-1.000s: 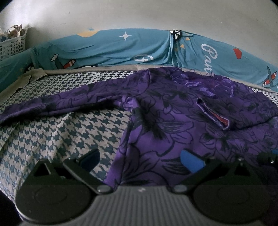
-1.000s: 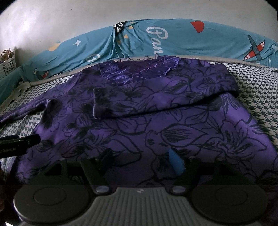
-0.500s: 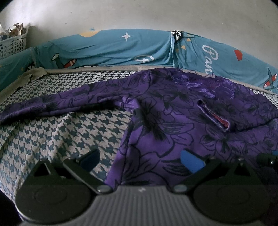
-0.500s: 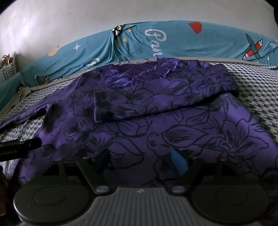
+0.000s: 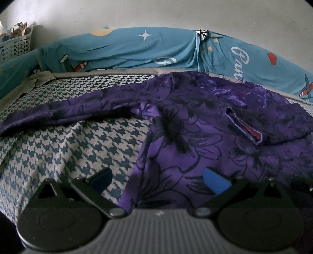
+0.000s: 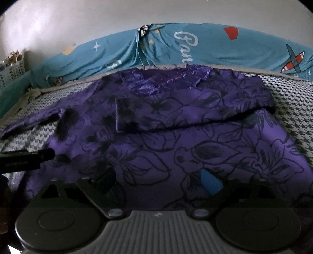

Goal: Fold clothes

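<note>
Purple black-flowered garment [image 6: 156,140] — blue-and-white houndstooth sheet [image 5: 82,140], teal star-and-plane-printed cover [image 5: 137,50] behind.

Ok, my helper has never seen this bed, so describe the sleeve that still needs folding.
On the checked bedcover lies a purple flowered top. One sleeve stretches flat out to its side, onto the bare checks. The other sleeve is already folded across the chest.

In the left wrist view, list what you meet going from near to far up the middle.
Purple floral-print garment → grey mattress edge strip → teal cartoon-print sheet with a white star → plain pale wall.
</note>
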`<state>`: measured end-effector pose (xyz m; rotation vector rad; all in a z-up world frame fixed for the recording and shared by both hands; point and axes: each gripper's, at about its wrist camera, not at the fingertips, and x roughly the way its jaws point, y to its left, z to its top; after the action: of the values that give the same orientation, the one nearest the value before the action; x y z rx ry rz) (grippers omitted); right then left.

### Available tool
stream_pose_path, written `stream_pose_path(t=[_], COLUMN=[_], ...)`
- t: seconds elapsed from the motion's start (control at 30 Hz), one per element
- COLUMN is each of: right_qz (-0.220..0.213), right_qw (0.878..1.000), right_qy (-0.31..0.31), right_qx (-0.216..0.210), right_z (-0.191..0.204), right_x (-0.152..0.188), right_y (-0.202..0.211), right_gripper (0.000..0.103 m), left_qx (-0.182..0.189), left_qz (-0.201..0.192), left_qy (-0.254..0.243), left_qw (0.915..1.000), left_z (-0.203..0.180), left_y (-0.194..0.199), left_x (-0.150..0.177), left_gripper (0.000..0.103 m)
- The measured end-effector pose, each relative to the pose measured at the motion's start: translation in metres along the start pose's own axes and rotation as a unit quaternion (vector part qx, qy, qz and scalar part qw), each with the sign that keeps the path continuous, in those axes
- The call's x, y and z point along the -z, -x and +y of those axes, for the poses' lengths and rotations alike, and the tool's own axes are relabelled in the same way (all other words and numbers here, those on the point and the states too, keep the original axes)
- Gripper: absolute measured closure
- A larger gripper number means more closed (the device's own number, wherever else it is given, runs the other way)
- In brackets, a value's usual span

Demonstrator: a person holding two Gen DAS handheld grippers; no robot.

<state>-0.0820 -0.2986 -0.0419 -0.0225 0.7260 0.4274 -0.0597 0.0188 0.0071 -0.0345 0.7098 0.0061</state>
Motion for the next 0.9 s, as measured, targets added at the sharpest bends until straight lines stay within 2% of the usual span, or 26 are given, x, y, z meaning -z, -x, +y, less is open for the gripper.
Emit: stream_pose_path(t=[0.27, 0.37, 0.53, 0.7, 0.9], right_qz=[-0.023, -0.017, -0.017, -0.029, -0.035], right_qw=[1.0, 1.0, 1.0, 0.999, 0.998], right_qy=[-0.011, -0.017, -0.015, -0.027, -0.05], right_qx=[-0.007, -0.021, -0.021, 0.005, -0.01], right_z=[-0.012, -0.021, -0.042, -0.07, -0.083], right_x=[-0.017, -0.027, -0.045, -0.066, -0.078], right_y=[0.024, 0.031, 0.036, 0.034, 0.022], right_gripper=[0.009, 0.009, 0.009, 0.009, 0.01], left_qx=[0.003, 0.007, 0.016, 0.024, 0.029], left_qz=[-0.001, -0.001, -0.002, -0.004, 0.001], left_qy=[0.014, 0.017, 0.017, 0.015, 0.017], left_qw=[0.9999, 0.9998, 0.9997, 0.9996, 0.9994], left_z=[0.003, 0.003, 0.0, -0.003, -0.004], left_y=[0.001, 0.001, 0.001, 0.002, 0.0], left_x=[-0.002, -0.002, -0.005, -0.006, -0.009], left_gripper=[0.0, 0.0, 0.0, 0.0, 0.0])
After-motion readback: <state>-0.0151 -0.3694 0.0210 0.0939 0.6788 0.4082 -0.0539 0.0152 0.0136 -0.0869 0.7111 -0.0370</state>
